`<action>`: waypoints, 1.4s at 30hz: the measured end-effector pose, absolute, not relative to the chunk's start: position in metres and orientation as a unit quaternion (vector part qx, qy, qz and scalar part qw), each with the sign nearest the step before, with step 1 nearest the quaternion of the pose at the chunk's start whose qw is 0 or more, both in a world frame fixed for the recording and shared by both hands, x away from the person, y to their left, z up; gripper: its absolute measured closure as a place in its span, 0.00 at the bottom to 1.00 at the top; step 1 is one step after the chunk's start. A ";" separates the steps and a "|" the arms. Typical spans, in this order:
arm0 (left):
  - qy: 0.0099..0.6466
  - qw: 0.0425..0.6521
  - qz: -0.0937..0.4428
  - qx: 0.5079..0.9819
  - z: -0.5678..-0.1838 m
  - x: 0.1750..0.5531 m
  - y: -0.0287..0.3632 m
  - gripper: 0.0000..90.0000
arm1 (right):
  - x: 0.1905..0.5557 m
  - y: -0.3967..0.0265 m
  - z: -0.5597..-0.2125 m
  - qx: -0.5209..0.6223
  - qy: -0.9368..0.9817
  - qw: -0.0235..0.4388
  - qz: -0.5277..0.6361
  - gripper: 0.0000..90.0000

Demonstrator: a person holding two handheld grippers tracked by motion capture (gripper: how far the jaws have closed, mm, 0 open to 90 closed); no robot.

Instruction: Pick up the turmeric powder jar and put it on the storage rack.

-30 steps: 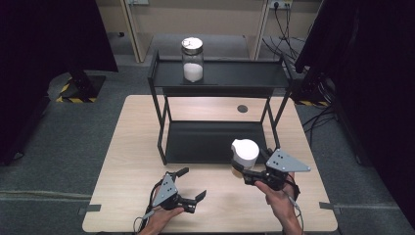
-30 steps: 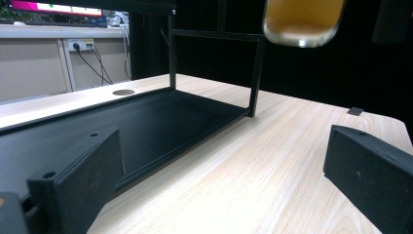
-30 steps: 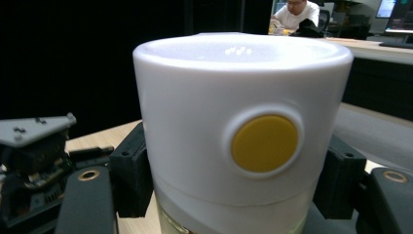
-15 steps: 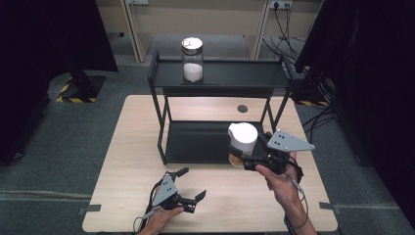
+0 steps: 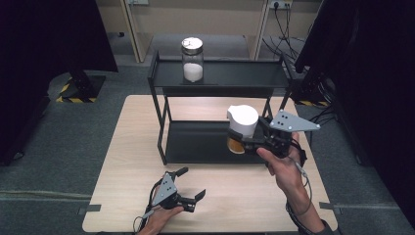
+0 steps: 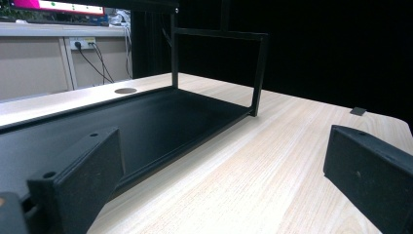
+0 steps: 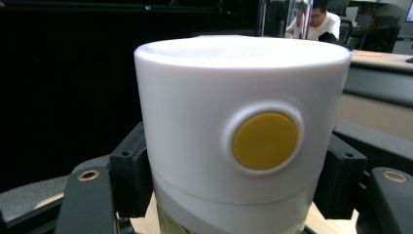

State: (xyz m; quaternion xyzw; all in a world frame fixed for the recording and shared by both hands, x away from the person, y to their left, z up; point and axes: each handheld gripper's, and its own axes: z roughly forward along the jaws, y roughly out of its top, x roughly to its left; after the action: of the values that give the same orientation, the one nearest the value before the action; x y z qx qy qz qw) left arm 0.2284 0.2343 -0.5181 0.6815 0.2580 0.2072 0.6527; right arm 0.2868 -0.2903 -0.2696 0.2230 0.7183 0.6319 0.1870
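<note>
Gripping the white-lidded jar [image 5: 242, 128] firmly in our right gripper [image 5: 250, 140], we should keep it upright nearing the rack [image 5: 220, 78].

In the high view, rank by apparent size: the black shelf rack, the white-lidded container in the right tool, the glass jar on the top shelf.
1. Black shelf rack, by far the largest.
2 and 3. White-lidded container and glass jar look about alike; the container is lifted nearer the camera, so I won't rank them.
</note>
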 end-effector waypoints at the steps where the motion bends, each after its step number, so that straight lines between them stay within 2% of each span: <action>1: 0.258 0.653 0.207 0.682 -0.518 0.229 0.234 0.01 | 0.288 -0.290 -0.266 0.223 0.718 0.187 0.633 0.34; 22: 0.258 0.652 0.208 0.682 -0.518 0.228 0.235 0.01 | 0.312 -0.262 -0.194 0.223 0.716 0.190 0.634 0.34; 42: 0.258 0.652 0.209 0.682 -0.519 0.228 0.235 0.01 | 0.338 -0.245 -0.165 0.260 0.706 0.218 0.622 0.34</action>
State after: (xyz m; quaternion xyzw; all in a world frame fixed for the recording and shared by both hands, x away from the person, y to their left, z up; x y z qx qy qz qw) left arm 0.2279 0.2349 -0.5188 0.6816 0.2584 0.2092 0.6518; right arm 0.3379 -0.2449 -0.1651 0.2597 0.7057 0.6222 0.2177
